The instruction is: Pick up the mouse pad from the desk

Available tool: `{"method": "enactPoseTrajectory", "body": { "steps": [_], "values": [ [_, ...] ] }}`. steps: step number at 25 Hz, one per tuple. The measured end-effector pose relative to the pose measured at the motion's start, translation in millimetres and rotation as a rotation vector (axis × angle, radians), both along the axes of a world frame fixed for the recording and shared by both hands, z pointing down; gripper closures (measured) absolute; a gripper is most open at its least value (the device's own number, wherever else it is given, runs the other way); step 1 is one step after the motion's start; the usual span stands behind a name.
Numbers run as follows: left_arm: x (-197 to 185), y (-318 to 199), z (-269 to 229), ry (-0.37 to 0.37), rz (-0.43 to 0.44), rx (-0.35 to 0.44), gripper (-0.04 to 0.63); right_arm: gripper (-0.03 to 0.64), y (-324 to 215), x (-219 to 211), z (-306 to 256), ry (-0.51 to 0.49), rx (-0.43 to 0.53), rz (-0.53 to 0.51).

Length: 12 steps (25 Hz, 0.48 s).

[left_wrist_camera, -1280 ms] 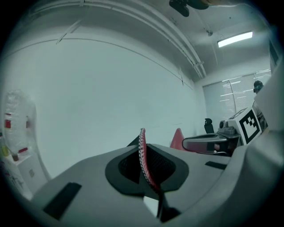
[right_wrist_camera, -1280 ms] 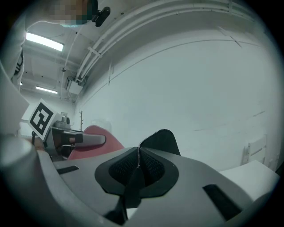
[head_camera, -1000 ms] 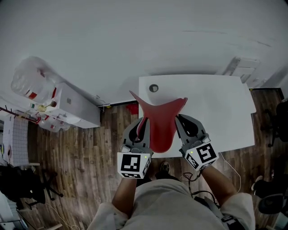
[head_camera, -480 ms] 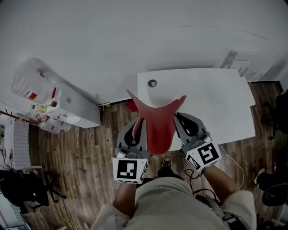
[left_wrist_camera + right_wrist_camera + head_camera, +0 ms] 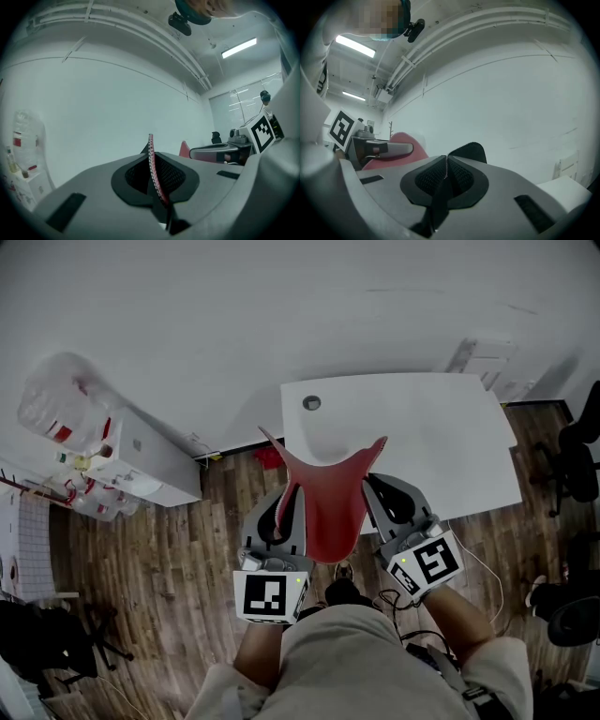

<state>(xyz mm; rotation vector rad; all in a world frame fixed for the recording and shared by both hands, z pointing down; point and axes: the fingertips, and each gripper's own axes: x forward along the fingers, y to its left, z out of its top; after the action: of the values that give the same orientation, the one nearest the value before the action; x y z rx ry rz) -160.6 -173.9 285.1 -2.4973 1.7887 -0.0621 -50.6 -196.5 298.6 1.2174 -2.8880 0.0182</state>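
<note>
The red mouse pad (image 5: 328, 498) hangs in the air in front of the white desk (image 5: 441, 451), sagging in a U between my two grippers. My left gripper (image 5: 287, 495) is shut on the pad's left edge, and my right gripper (image 5: 371, 486) is shut on its right edge. In the left gripper view the pad's thin red edge (image 5: 151, 157) stands upright, clamped between the jaws of the left gripper (image 5: 153, 180). In the right gripper view a dark corner of the pad (image 5: 469, 151) sticks up past the closed right gripper (image 5: 446, 172).
The desk has a round cable hole (image 5: 311, 402) near its left end. A white cabinet (image 5: 155, 460) with a clear plastic container (image 5: 56, 409) stands at the left on the wooden floor (image 5: 178, 559). Black office chairs (image 5: 579, 442) are at the right. The person's legs are below.
Both grippers have carried the pad up and back toward the person, away from the desk. Both grips are unchanged.
</note>
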Motion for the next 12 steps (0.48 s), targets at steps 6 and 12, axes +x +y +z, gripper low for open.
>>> {"method": "enactPoseTrajectory", "body": {
  "steps": [6, 12],
  "values": [
    [-6, 38, -2, -0.001, 0.028, 0.0, 0.569, 0.571, 41, -10, -3, 0.002, 0.007, 0.029],
    [-8, 83, -9, 0.002, 0.078, 0.0, 0.569, 0.571, 90, -15, -10, 0.007, 0.01, 0.072]
  ]
}}
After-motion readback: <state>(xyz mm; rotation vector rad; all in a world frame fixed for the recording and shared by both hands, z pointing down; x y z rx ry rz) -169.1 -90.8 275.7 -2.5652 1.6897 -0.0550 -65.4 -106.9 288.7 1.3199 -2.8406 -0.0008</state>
